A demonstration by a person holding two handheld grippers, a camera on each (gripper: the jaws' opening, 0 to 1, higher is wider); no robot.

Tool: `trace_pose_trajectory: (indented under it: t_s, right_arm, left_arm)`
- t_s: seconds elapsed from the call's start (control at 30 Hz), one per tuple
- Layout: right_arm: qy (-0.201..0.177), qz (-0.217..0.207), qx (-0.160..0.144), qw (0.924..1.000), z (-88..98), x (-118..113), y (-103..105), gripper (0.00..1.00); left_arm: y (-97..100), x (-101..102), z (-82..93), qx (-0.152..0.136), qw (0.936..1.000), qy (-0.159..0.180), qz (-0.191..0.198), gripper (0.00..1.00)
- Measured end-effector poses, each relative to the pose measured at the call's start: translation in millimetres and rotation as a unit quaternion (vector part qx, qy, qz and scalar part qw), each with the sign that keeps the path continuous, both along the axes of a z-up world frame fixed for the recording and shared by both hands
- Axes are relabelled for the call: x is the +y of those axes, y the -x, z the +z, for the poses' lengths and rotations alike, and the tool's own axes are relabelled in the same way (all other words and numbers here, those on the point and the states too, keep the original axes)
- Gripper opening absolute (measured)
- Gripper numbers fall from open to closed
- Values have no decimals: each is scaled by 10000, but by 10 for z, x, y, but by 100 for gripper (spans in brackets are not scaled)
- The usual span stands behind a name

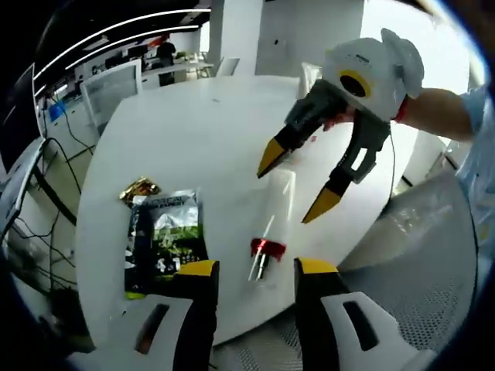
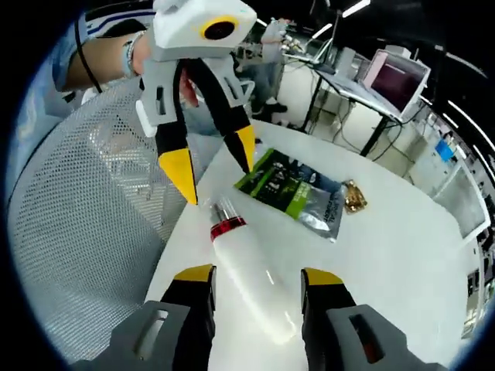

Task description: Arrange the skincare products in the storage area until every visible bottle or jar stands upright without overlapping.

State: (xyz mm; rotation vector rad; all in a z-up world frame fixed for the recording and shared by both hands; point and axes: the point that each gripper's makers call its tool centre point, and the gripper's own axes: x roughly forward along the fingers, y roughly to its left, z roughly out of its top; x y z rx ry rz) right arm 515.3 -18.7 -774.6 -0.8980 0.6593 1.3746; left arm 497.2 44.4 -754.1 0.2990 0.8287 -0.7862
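Observation:
A white bottle [image 2: 255,282] with a red collar [image 2: 227,226] and a clear nozzle lies on its side on the white round table [image 1: 178,131]. My right gripper [image 2: 257,277] is open, and its yellow-tipped jaws stand on either side of the bottle's body. It enters the left gripper view from the upper right as the right gripper [image 1: 298,185], over the pale bottle [image 1: 280,202]. My left gripper [image 1: 255,270] is open too, facing the bottle's red collar [image 1: 267,248] and nozzle end. In the right gripper view the left gripper [image 2: 213,162] hangs just beyond the nozzle.
A green and black sachet [image 1: 166,236] lies flat beside the bottle, with a small gold wrapper [image 1: 139,189] past it. Both appear as the sachet [image 2: 298,189] and gold wrapper [image 2: 354,197]. A white mesh chair [image 2: 85,216] stands at the table's edge. Desks and monitors stand further off.

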Motion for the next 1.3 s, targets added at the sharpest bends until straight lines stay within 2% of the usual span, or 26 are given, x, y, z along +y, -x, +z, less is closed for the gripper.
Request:
trace_pose_trajectory:
  t_s: [0.07,0.13,0.27,0.33,0.43,0.47,0.7,0.83,1.07,1.2,1.3]
  right_arm:
    - [240,224,112,9994,-104,22,48,41]
    - [533,429,52,9976,-217,54,33,40]
    - [668,552,125,9962,-312,142,47,37]
    - [838,678,-14,9942,-351,138,20,36]
    - [944,765,-132,9925,-360,120,-5,30]
    - [950,735,-64,9927,-356,120,2,30]
    - [1057,775,-205,9912,-348,69,42,29]
    - [1190,586,-146,9911,-352,-26,74,28]
    - [1455,11,30,9894,-358,-257,130,27]
    - [1711,-599,192,9832,-366,-434,186,27]
    - [1915,-836,300,9775,-373,-539,252,27]
  left_arm:
    - [18,-4,-34,63,9999,-79,-47,43]
    - [25,-7,-47,83,9999,-100,-74,43]
    - [9,15,-54,67,9999,-139,-49,43]
    - [9,21,-60,82,9998,-149,-39,42]
    - [16,15,-68,110,9998,-138,-55,43]
    - [23,10,-72,119,9998,-146,-77,43]
    - [50,-9,-94,164,9995,-192,-185,44]
    - [77,-22,-114,225,9992,-210,-265,45]
    - [157,-71,-180,345,9971,-401,-550,46]
    - [161,-96,-175,335,9965,-413,-638,45]
    - [161,-96,-176,335,9965,-421,-642,45]
